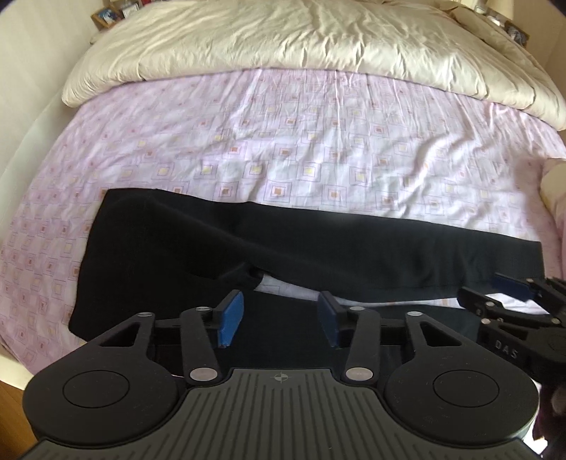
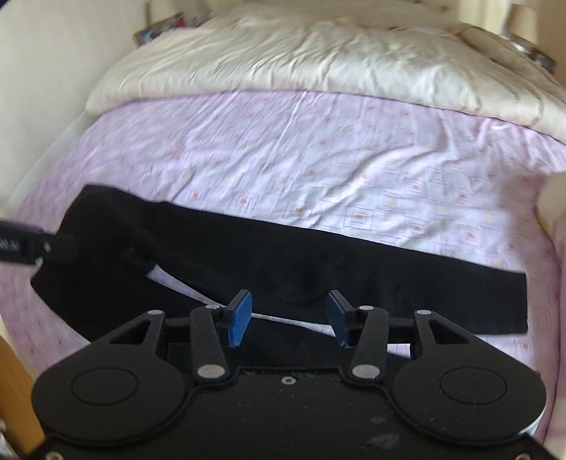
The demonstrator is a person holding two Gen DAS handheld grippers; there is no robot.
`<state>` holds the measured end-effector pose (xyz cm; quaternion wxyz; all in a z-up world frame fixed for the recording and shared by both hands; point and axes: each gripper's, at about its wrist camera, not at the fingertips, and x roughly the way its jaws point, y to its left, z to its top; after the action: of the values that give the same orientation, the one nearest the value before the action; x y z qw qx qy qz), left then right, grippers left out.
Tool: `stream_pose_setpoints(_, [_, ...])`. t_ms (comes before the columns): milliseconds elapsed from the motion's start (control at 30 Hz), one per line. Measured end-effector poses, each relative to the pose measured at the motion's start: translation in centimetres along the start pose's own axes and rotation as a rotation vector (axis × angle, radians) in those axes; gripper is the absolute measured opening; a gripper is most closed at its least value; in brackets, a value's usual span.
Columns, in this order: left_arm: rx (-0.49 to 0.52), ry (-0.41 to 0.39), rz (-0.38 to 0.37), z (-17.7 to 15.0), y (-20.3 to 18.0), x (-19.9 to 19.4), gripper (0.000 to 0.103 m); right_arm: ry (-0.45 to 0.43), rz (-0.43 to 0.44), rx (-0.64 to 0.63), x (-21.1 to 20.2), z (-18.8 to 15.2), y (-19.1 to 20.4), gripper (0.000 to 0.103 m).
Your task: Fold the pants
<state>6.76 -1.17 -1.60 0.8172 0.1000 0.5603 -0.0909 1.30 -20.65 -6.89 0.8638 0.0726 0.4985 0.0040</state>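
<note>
Black pants [image 1: 283, 244] lie flat across the near part of the bed, waist at the left, legs running right; they also show in the right wrist view [image 2: 283, 262]. A gap between the two legs shows the sheet. My left gripper [image 1: 281, 318] is open and empty, just above the near leg close to the crotch. My right gripper [image 2: 290, 316] is open and empty over the near leg further right. The right gripper also shows in the left wrist view [image 1: 509, 293] near the leg hems. The left gripper shows at the left edge of the right wrist view [image 2: 32, 246].
A pink patterned sheet [image 1: 300, 152] covers the bed. A cream duvet [image 1: 300, 39] is bunched at the far end. Framed pictures [image 1: 106, 16] stand on shelves behind. A cream wall runs along the left side. Wood floor [image 1: 10, 400] shows at the near left.
</note>
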Motion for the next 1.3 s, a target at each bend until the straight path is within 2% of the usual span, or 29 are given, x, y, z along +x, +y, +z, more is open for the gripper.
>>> stream_pose_setpoints(100, [-0.033,0.036,-0.023,1.1,0.9,1.4,0.035,0.039,0.015,-0.05,2.7,1.7,-0.9,0.05])
stream_pose_setpoints(167, [-0.056,0.061,-0.038,1.7,1.5,2.5,0.025,0.052,0.028,-0.081,4.2,3.1,-1.3,0.05])
stream_pose_setpoints(267, [-0.08,0.085,-0.04,2.8,2.5,4.2,0.023,0.062,0.049,-0.128,6.6,5.0,-1.6,0.05])
stream_pose_setpoints(633, [-0.148,0.181,-0.018,5.9,5.4,9.7,0.023,0.2,0.178,-0.467,17.3,9.8,1.1,0.05])
stream_pose_setpoints(833, [-0.182,0.195,-0.041,6.6,6.8,11.3,0.023,0.313,0.283,-0.57,22.4,11.2,2.0,0.052])
stream_pose_setpoints(867, [-0.187,0.195,-0.048,6.7,6.9,11.5,0.023,0.312,0.301,-0.578,22.6,11.3,2.0,0.052])
stream_pose_setpoints(900, [-0.194,0.195,-0.056,6.8,7.0,11.9,0.023,0.314,0.308,-0.584,22.7,11.5,2.2,0.048])
stream_pose_setpoints(967, [-0.206,0.197,-0.074,7.2,7.1,12.4,0.023,0.35,0.326,-0.573,22.6,11.9,2.3,0.005])
stream_pose_setpoints(1000, [-0.213,0.199,-0.085,7.4,7.2,12.7,0.023,0.349,0.323,-0.571,22.4,11.9,2.4,0.004])
stream_pose_setpoints(1100, [-0.228,0.209,-0.115,8.2,7.0,13.6,0.023,0.269,0.288,-0.643,19.6,11.1,3.5,0.004])
stream_pose_setpoints(1200, [-0.237,0.217,-0.166,9.0,6.6,14.3,0.023,0.181,0.264,-0.695,15.6,9.3,4.6,0.004])
stream_pose_setpoints(1300, [-0.258,0.225,-0.208,9.7,6.0,14.6,0.023,0.135,0.248,-0.719,12.8,6.9,5.7,0.004])
